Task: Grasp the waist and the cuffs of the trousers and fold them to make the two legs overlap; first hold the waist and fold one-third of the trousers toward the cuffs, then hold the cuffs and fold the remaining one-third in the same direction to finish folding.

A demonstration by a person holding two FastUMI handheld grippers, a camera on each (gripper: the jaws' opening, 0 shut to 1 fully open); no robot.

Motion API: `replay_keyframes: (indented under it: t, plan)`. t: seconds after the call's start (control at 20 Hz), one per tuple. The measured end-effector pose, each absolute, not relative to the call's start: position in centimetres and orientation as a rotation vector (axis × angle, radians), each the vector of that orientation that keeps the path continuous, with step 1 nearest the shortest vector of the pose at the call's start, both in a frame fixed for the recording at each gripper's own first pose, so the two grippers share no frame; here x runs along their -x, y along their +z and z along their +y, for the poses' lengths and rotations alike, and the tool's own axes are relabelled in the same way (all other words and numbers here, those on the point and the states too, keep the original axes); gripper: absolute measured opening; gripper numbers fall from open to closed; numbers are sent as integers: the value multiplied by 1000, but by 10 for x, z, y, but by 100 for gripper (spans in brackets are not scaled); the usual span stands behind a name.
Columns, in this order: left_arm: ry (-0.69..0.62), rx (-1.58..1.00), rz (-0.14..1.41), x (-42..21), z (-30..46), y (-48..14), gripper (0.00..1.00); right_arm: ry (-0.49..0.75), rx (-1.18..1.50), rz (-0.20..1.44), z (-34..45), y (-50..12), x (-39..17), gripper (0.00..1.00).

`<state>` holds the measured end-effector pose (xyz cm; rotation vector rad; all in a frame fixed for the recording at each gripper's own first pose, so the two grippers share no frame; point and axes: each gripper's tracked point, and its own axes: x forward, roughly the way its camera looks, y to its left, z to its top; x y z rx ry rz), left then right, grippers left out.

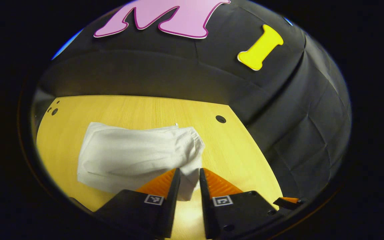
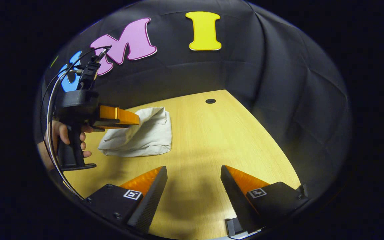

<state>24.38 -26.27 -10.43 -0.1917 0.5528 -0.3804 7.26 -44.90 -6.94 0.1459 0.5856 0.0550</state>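
The wooden table [image 2: 212, 140] carries the white trousers [image 1: 135, 156], bunched up near its far left corner. The left gripper [image 1: 190, 180] has its jaws pinched on a near edge of the cloth. The right gripper [image 2: 193, 186] hangs wide open. Lift slowly, lay the fold flat.
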Motion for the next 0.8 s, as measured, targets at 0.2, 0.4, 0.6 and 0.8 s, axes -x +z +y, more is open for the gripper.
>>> replay_keyframes:
  t: [0.2, 0.4, 0.6, 0.8]
  plan:
    - [-358, 168, 499, -213, -233, -95, 72, 92, -135, 571, -433, -65, -72, 99]
    - [-296, 37, 418, -172, -181, -83, 87, 109, -121, 530, -422, -49, -64, 99]
    - [-175, -54, 292, -99, -114, -60, 95, 112, -105, 471, -413, -23, -43, 99]
    - [-93, -31, 199, -32, -72, -48, 95, 130, -114, 423, -400, 5, -9, 99]
